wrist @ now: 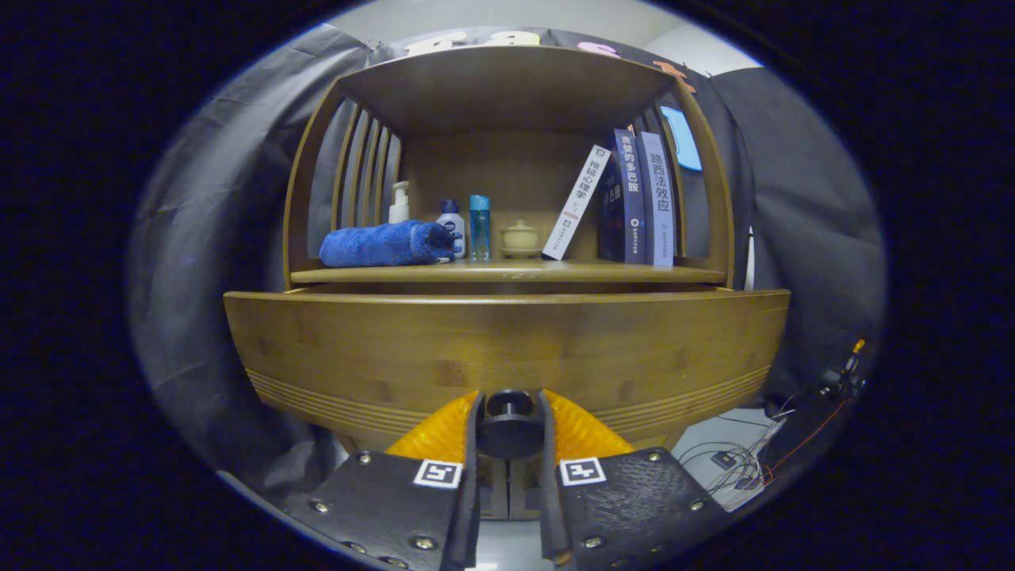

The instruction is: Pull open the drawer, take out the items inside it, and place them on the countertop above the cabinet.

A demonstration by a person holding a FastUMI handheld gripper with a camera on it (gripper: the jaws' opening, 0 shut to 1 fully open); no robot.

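A wooden cabinet fills the view, with its drawer front [507, 349] straight ahead of me and close. The drawer's dark round knob [509, 424] sits between my two fingers, and my gripper [509, 420] is shut on it, one finger on each side. The drawer front stands slightly forward of the countertop [507, 273] above it, with a narrow gap along its top edge. What lies inside the drawer is hidden.
On the countertop rest a rolled blue towel [388, 243], a white pump bottle [399, 204], a small dark-capped bottle [450, 222], a blue tube [479, 226], a lidded cup [520, 237] and three books [634, 198]. Cables [745, 464] lie on the floor right of the cabinet.
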